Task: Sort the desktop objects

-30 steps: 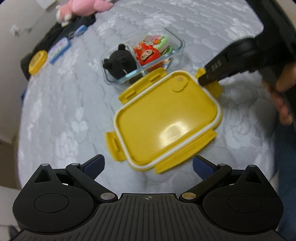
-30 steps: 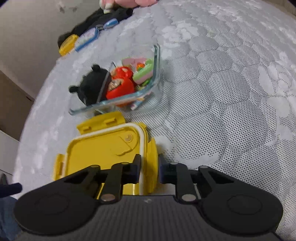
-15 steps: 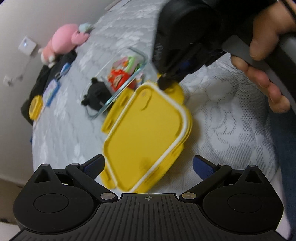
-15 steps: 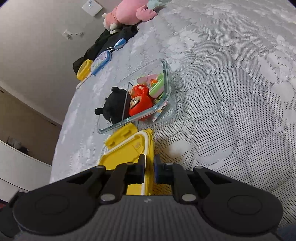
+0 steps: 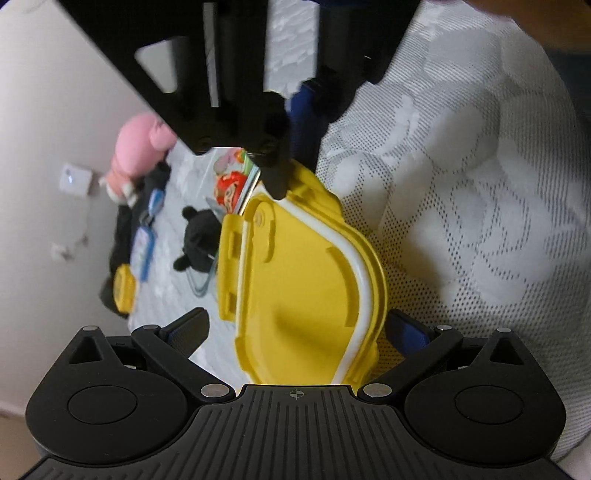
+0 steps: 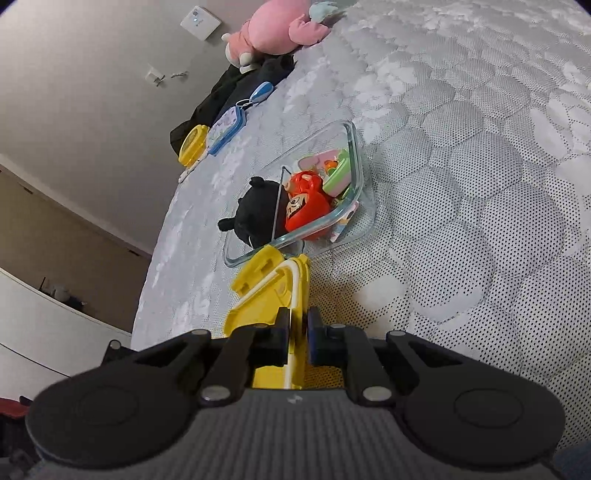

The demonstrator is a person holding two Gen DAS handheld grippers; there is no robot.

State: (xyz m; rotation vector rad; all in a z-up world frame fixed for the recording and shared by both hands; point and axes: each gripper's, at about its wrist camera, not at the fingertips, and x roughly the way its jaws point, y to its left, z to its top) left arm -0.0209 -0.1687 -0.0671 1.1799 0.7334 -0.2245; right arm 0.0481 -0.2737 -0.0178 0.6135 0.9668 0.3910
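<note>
The yellow lid with a white seal is tilted up on edge off the grey bedspread. My right gripper is shut on the lid's rim; it shows from above in the left wrist view. My left gripper is open, its fingers on either side of the lid's near end, not touching. Beyond the lid stands a clear glass container with a black plush toy, a red doll and green and pink bits inside. The container is partly hidden behind the lid in the left wrist view.
At the far edge by the wall lie a pink plush, black cloth, a blue-rimmed case and a small yellow box. The patterned bedspread stretches to the right.
My right gripper has lifted the lid from flat to steeply tilted. My left gripper has moved in so that the lid's near end now sits between its open fingers.
</note>
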